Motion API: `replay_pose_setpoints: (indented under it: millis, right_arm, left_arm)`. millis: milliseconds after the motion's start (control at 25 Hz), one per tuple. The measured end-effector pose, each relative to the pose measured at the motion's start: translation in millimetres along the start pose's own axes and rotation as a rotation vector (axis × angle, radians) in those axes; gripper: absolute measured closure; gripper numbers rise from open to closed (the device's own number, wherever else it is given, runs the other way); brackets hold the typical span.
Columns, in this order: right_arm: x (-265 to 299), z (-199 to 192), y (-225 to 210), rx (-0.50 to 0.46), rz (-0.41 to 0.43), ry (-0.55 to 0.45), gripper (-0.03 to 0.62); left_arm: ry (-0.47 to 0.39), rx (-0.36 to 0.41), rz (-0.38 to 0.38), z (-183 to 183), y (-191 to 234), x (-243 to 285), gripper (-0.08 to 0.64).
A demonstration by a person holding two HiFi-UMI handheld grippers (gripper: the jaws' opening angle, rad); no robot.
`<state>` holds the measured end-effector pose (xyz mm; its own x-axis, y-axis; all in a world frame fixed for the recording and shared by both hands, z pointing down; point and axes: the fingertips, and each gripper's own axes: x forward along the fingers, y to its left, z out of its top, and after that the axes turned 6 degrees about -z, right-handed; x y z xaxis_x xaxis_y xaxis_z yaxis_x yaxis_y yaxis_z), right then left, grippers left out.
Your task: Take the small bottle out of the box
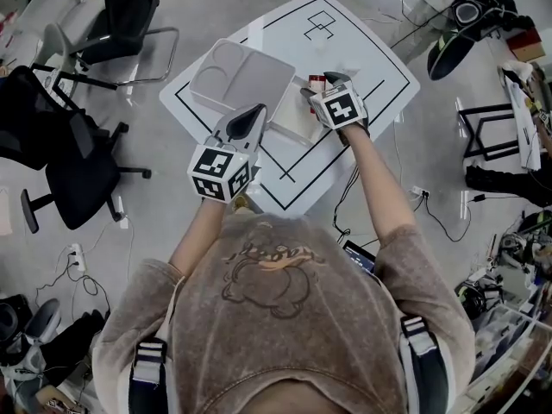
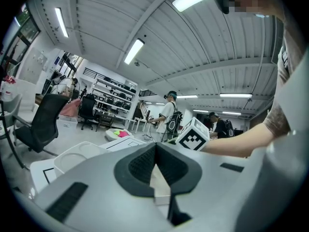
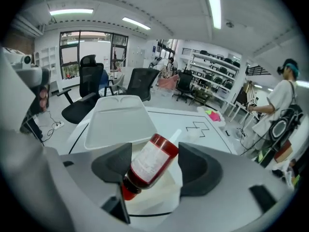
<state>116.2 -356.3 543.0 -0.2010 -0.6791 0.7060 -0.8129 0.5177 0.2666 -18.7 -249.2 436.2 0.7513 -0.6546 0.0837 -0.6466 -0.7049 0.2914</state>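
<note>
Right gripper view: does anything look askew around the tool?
Yes. The small red bottle with a white label lies tilted between the open jaws of the right tool, cap end low by the left pad, base up and away. The right pad stands clear of it. Below it is the white box.

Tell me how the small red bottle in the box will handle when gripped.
The bottle looks round-sided and lies tilted, so it may roll or swivel if pinched off-centre. Its glossy surface could slip. Being small, it is probably light.
</note>
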Motion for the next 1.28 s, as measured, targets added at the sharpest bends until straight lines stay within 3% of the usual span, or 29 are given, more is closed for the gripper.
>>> replay_pose_setpoints:
  millis: [240, 840, 1280]
  right_arm:
    - [-34, 23, -9, 0.077, -0.026, -0.137, 0.304]
    - [-51, -6, -8, 0.235, -0.039, -0.199, 0.345]
    - [-93, 7, -36, 0.342, -0.097, -0.362, 0.35]
  left_arm:
    - [0.017, 0.005, -0.021, -7, -10, 4, 0.552]
    - [0.03, 0.001, -0.037, -10, -18, 5, 0.552]
    - [0.031, 0.007, -0.049, -11, -22, 8, 0.552]
